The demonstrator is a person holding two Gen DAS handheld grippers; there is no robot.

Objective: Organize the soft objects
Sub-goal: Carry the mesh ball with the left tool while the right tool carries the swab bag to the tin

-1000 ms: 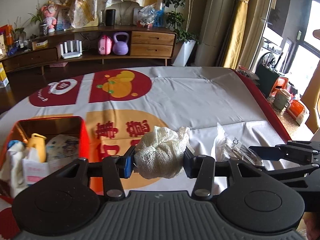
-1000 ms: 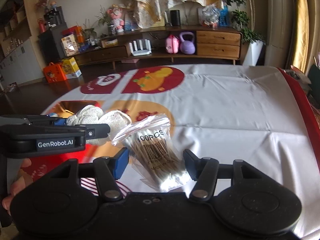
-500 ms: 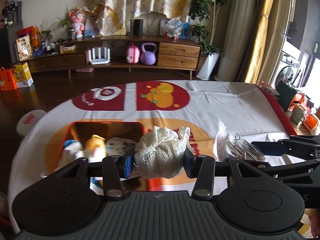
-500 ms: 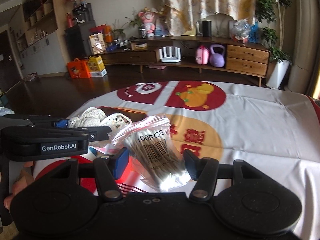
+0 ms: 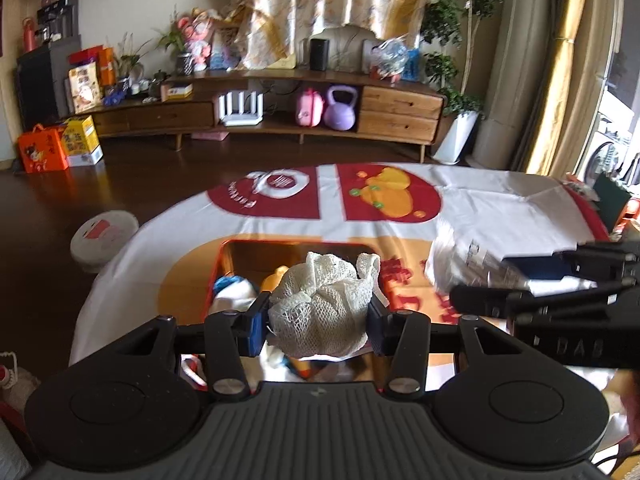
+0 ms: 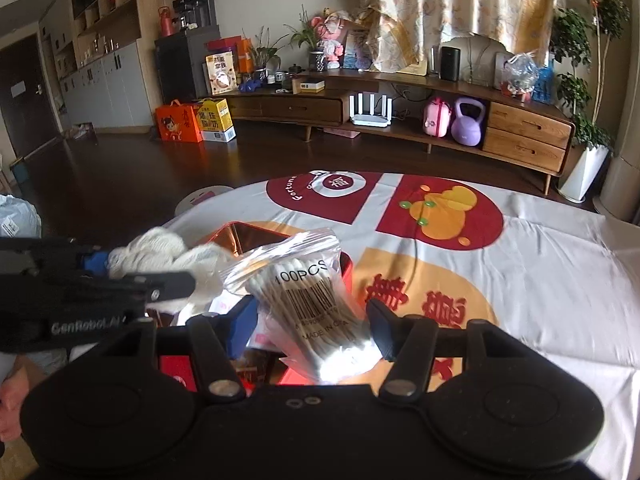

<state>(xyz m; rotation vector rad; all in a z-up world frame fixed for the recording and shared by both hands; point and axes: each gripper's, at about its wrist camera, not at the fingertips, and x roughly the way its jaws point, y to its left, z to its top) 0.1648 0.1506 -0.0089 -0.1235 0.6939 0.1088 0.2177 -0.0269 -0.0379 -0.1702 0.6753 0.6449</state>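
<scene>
Two claws: left (image 5: 318,322) grips one mesh bundle (image 5: 320,308), right (image 6: 310,320) one swab bag (image 6: 308,300).

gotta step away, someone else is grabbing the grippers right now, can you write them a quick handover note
Left gripper: shut on the white mesh bundle, held above the red box.
Right gripper: shut on the bag of cotton swabs, also over the red box, beside the left one.
Red box: sits on the printed tablecloth, open, already holding several items, including a yellow one and a white and blue one.
Done: both items picked up and brought to the box.
Left: lower each into the box and release. No other loose soft items show on the cloth.
</scene>
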